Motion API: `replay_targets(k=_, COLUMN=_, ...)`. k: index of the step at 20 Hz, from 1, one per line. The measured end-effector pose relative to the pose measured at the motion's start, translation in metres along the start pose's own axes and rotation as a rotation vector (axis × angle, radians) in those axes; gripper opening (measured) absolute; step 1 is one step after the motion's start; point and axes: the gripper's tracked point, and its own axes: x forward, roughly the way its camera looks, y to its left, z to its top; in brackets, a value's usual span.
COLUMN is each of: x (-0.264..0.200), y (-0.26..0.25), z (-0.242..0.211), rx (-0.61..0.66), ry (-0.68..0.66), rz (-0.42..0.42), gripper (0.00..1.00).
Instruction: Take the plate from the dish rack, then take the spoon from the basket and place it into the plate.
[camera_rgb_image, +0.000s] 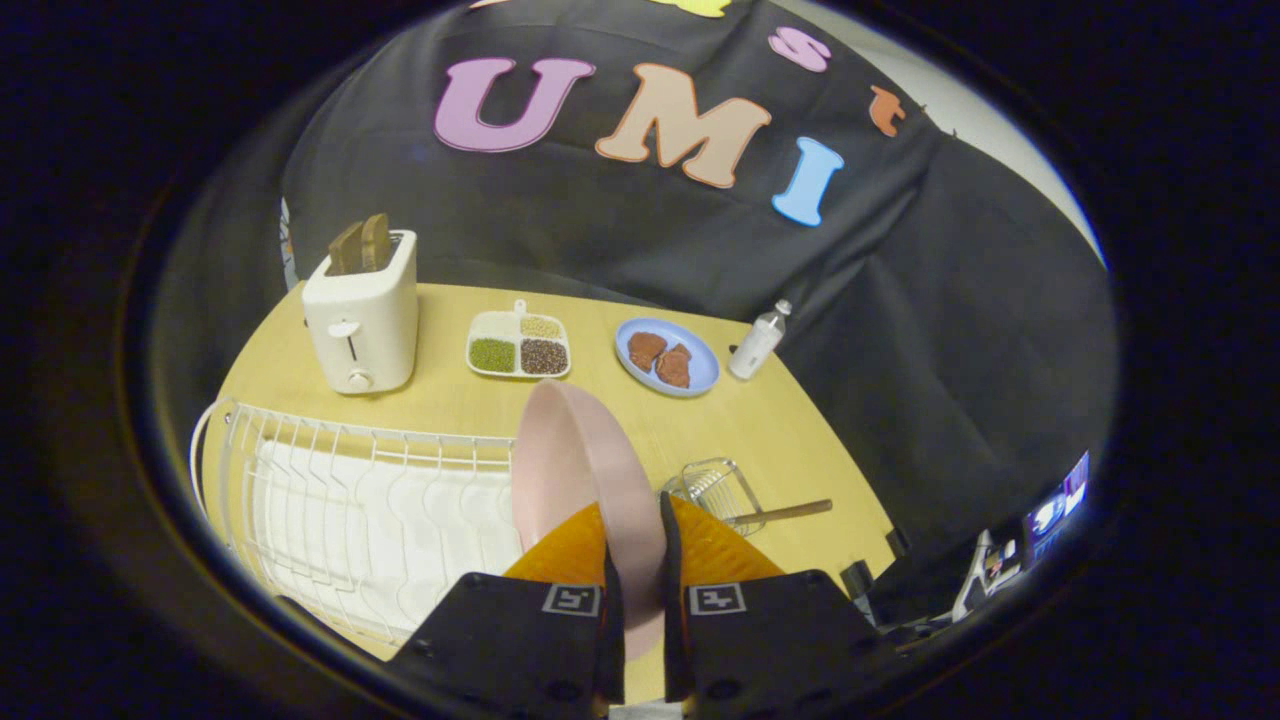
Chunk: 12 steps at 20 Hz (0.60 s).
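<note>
fingers of the tool (640, 560) are clamped on the lower rim of the pink plate (570, 470), which stands on edge between them, lifted clear above the white dish rack (350, 500) and the desk (700, 430). grip is narrow and low on a smooth round rim, so i judge the plate could pivot or slip out if it is swung fast, or knock the small wire basket (715, 490) just beyond, where the wooden-handled spoon (785, 513) waits. plate looks matte, pale pink, shallow and empty.
</note>
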Motion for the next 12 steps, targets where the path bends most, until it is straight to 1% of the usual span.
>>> replay_targets(k=3, x=-0.008, y=-0.002, z=0.013, rx=0.025, ry=-0.045, rz=0.004, gripper=0.19)
replay_targets(k=7, x=-0.031, y=-0.021, z=0.028, rx=0.145, ry=-0.114, rz=0.046, gripper=0.18)
replay_targets(k=8, x=-0.038, y=-0.033, z=0.029, rx=0.176, ry=-0.130, rz=0.039, gripper=0.18)
replay_targets(k=12, x=-0.060, y=-0.096, z=0.020, rx=0.313, ry=-0.182, rz=-0.048, gripper=0.18)
